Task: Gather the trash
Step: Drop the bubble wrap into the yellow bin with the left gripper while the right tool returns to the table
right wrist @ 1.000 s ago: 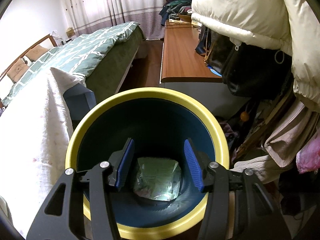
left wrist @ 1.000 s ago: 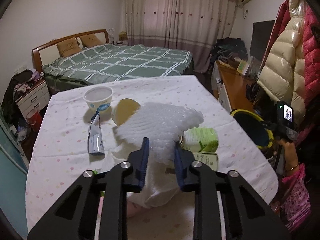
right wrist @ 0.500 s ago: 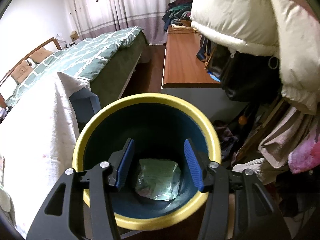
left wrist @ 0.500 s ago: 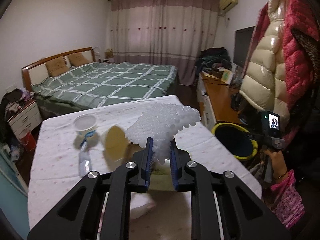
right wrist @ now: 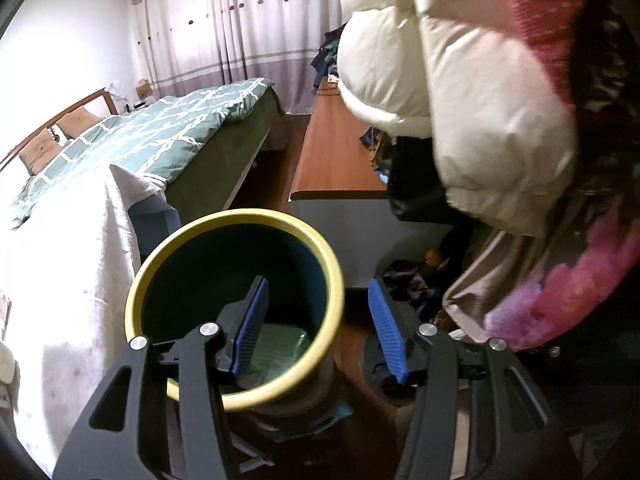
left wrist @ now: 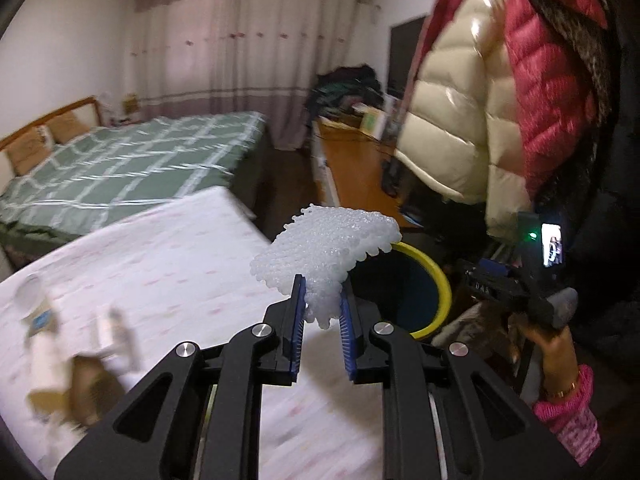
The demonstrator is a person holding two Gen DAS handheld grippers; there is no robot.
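The bubble wrap (left wrist: 328,248) looked light, soft and springy; pinched at its lower edge, it fanned above the left claw (left wrist: 322,316), which was clamped on it near the bin (left wrist: 434,276). The right claw (right wrist: 318,322) stood open, empty, over the bin.

Surface (left wrist: 168,264) draped in a white cloth with faint pink spots. On its near left part, blurred: a white cup (left wrist: 30,292), a pale wrapper (left wrist: 114,330), a brown scrap (left wrist: 86,390). Beside its right edge, on the dark wooden floor (right wrist: 360,344), a yellow-rimmed bin (right wrist: 236,312) with green packaging (right wrist: 280,346) at its bottom.
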